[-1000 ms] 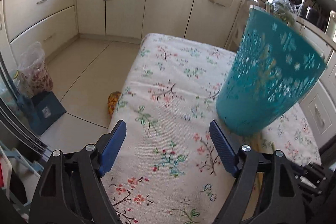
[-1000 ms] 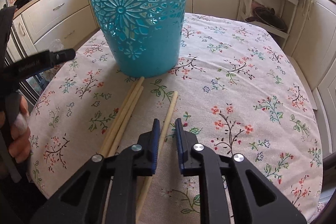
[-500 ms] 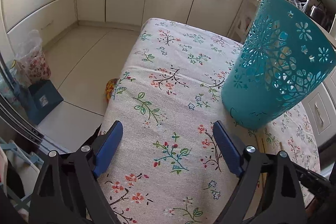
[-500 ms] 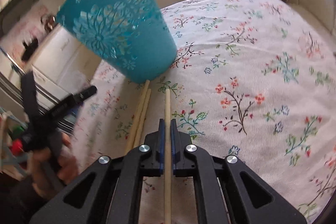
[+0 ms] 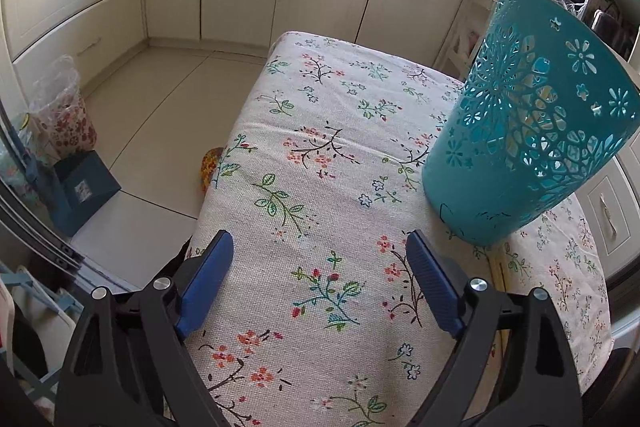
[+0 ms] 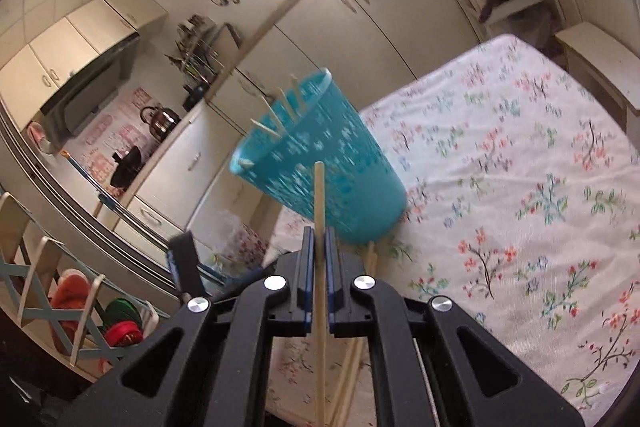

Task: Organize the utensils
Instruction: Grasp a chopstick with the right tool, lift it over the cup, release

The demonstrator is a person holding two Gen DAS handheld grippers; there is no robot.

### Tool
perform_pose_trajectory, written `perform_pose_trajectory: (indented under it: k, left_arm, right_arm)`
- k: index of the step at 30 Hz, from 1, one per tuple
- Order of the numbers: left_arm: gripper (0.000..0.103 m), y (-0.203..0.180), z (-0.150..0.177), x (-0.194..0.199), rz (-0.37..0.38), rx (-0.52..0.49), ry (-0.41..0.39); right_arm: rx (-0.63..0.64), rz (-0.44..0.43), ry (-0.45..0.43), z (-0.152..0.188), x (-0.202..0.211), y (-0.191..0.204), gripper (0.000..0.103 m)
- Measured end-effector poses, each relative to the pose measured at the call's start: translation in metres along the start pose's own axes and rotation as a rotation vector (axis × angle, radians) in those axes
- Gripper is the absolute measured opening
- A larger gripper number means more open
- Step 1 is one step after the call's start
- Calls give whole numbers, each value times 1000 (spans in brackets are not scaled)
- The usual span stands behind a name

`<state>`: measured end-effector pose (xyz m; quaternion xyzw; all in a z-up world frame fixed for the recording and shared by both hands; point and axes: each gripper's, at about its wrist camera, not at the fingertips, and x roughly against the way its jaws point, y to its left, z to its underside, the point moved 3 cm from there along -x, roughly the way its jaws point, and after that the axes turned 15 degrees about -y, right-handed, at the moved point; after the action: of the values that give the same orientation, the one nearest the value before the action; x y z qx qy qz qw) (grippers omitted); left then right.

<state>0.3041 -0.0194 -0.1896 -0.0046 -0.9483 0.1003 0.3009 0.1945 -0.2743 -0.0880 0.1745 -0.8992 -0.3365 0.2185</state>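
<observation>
Wooden chopstick pinched in the tilted, raised right tool.

My left gripper hangs wide open over the desk; the basket stands far right.

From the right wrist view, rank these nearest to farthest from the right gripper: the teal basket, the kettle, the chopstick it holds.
1. Chopstick: clamped between the right gripper pads, pointing ahead.
2. Teal basket: just beyond, on the tablecloth, chopsticks already poking out.
3. Kettle: far left, on the counter.
</observation>
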Motion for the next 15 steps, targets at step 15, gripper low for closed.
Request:
perform_pose_trajectory:
  k: [15]
  left_arm:
    - [87, -3, 2, -1, 4, -9, 5]
  right_arm:
    - [258, -60, -458, -111, -47, 110, 6]
